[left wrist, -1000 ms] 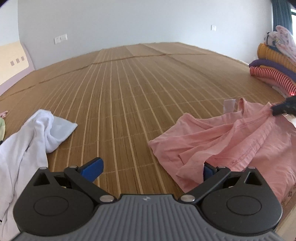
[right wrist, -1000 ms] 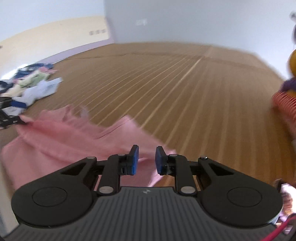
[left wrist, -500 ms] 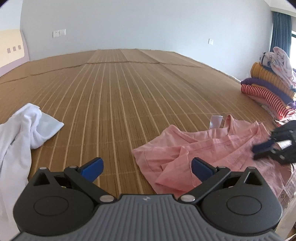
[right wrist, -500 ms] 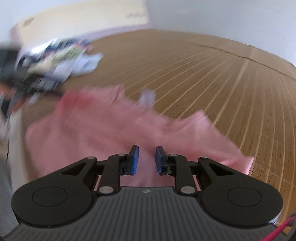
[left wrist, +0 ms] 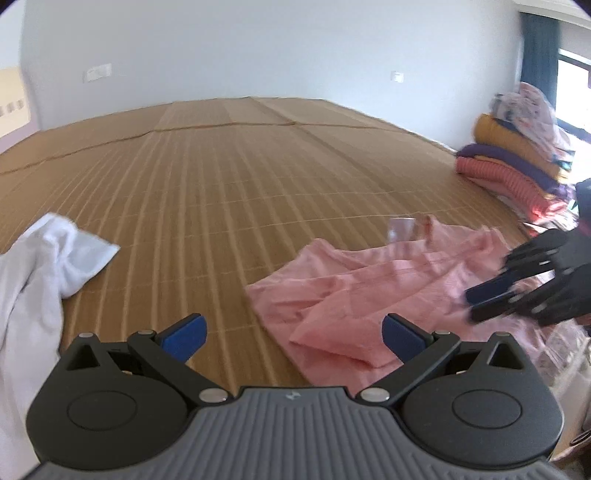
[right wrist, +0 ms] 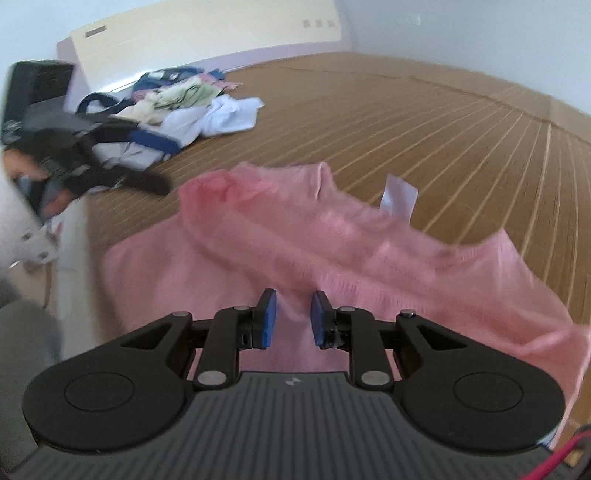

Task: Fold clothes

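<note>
A crumpled pink garment [left wrist: 369,280] lies on the woven mat [left wrist: 240,166], a white label [left wrist: 400,229] sticking up at its far edge. My left gripper [left wrist: 291,326] is open wide, low over the mat at the garment's near left corner, with nothing between its fingers. My right gripper [left wrist: 487,299] hovers over the garment's right side. In the right wrist view the pink garment [right wrist: 295,236] fills the middle, and the right gripper [right wrist: 293,310] stands just over it with a narrow gap between its blue pads and no cloth pinched.
A loose white garment [left wrist: 37,266] lies on the mat at the left. A stack of folded clothes [left wrist: 517,166] stands at the right edge. An unsorted pile of clothes [right wrist: 177,103] sits near the headboard [right wrist: 207,33]. Bare mat stretches beyond the pink garment.
My right gripper has swung in from the right edge over the pink garment, its gap unchanged. My left gripper has turned a little and stayed open; the garment lies as before.
</note>
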`<act>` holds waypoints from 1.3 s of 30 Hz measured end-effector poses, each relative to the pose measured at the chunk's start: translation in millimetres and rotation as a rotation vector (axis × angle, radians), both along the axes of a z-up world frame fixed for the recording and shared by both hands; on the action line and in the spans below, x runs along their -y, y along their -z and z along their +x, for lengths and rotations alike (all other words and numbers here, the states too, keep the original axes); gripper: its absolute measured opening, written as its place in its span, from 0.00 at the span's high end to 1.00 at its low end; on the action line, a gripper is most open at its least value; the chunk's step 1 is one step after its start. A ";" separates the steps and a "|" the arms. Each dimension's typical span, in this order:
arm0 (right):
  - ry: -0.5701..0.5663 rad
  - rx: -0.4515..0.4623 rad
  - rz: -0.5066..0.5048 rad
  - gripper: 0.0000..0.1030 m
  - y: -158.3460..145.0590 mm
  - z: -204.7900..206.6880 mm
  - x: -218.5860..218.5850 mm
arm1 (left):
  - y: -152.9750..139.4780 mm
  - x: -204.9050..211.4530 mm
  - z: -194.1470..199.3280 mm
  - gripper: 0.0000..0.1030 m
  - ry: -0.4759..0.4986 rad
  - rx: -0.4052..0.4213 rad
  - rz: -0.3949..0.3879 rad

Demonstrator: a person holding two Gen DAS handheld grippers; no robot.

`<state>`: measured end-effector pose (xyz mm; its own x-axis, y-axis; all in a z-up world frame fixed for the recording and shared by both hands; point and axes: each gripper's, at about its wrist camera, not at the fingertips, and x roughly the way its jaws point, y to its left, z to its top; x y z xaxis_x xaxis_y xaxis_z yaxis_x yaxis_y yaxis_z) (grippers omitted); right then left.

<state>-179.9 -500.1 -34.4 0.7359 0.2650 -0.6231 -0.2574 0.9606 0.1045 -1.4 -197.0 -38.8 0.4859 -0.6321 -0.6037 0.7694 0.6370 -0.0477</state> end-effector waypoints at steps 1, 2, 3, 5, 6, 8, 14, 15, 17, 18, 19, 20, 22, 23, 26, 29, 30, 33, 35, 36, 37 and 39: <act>0.018 0.016 -0.005 0.76 0.5 4.9 -0.9 | -0.3 1.3 -2.9 0.00 0.020 0.009 0.000; 0.064 0.047 -0.023 0.76 -0.3 10.3 0.1 | 0.4 2.7 -5.3 0.00 0.038 0.011 0.003; 0.111 0.079 -0.042 0.76 -1.2 15.7 1.4 | 1.6 4.4 -7.0 0.00 0.055 0.008 0.008; 0.207 0.164 -0.073 0.76 -5.0 20.9 2.9 | 4.1 8.2 -10.4 0.00 0.078 0.002 0.024; 0.244 0.202 -0.069 0.76 -7.3 20.9 4.5 | 5.2 10.0 -12.1 0.00 0.087 0.003 0.034; 0.233 0.208 -0.042 0.75 -11.8 19.9 7.1 | 7.2 12.9 -15.5 0.00 0.102 0.010 0.050; 0.119 0.166 -0.040 0.62 -1.7 3.5 -7.0 | 15.4 20.7 -16.1 0.00 0.145 0.007 0.113; 0.121 0.172 -0.062 0.60 1.2 -1.9 -9.4 | 17.4 24.2 -16.1 0.00 0.147 0.010 0.131; 0.120 0.172 -0.089 0.57 5.5 -14.4 -13.0 | 22.2 34.0 -16.3 0.00 0.161 0.023 0.169; 0.116 0.163 -0.093 0.52 6.8 -21.6 -14.2 | 24.1 38.8 -16.5 0.00 0.162 0.041 0.179; 0.114 0.153 -0.092 0.51 8.9 -26.8 -11.8 | 25.7 43.6 -16.2 0.00 0.149 0.066 0.192; 0.111 0.146 -0.088 0.51 11.2 -30.2 -10.5 | 26.7 47.4 -14.9 0.00 0.129 0.088 0.204; 0.088 0.138 -0.071 0.48 16.8 -36.0 -7.7 | 25.6 52.5 -8.8 0.00 0.070 0.134 0.198; 0.077 0.145 -0.067 0.46 19.3 -37.8 -7.0 | 24.5 54.1 -5.1 0.00 0.036 0.156 0.187; 0.074 0.145 -0.049 0.41 19.4 -37.2 -7.5 | 16.7 50.0 10.4 0.00 -0.145 0.221 0.116; 0.039 0.143 -0.031 0.40 19.8 -37.0 -7.9 | 7.4 33.9 20.5 0.00 -0.278 0.249 0.031; 0.037 0.138 -0.031 0.38 21.1 -35.6 -8.6 | 4.6 26.6 22.0 0.00 -0.291 0.241 -0.001; 0.035 0.131 -0.023 0.38 22.3 -34.8 -8.4 | -2.8 7.5 14.9 0.00 -0.188 0.188 -0.087; 0.034 0.129 -0.014 0.38 23.0 -33.8 -7.9 | -5.1 3.5 3.0 0.00 -0.081 0.169 -0.087; 0.034 0.128 -0.009 0.37 22.8 -34.2 -6.4 | -5.3 3.9 -2.8 0.00 -0.024 0.165 -0.071; 0.034 0.127 -0.005 0.37 23.4 -31.9 -5.5 | -3.8 6.5 -8.7 0.00 0.032 0.165 -0.045; 0.031 0.123 0.001 0.35 23.7 -27.8 -3.8 | 4.2 16.7 -18.3 0.00 0.141 0.159 0.037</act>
<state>-207.7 -496.2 -58.1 0.8148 0.2414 -0.5271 -0.2386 0.9682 0.0746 -19.6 -213.7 -43.0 0.4849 -0.6792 -0.5510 0.8471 0.5214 0.1028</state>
